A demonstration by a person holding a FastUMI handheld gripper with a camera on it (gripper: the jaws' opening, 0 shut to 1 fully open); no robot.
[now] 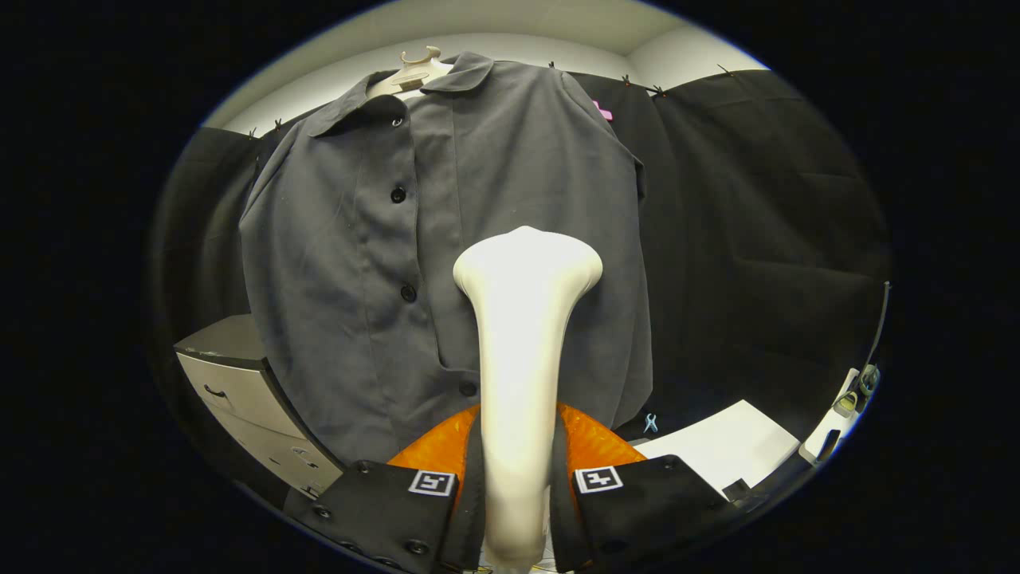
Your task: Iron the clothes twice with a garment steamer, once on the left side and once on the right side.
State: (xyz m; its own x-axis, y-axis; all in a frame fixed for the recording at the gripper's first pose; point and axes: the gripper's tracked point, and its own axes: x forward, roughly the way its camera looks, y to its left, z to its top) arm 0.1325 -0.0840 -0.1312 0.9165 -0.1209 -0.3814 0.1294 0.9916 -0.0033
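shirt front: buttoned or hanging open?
Buttoned. The shirt hangs on its hanger with the front strip closed and dark buttons down it. The gripper has its jaws shut on the steamer, held before the shirt.

The gripper (516, 486) clamps the steamer (522, 335) against the shirt (358, 263); a cabinet (239, 391) (low, beside the hem) crowds one side.

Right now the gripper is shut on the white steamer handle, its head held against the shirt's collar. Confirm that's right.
Not quite. The gripper view shows the gripper shut on the white steamer, but its head sits against the grey shirt low on the front, beside the button placket, well below the collar.
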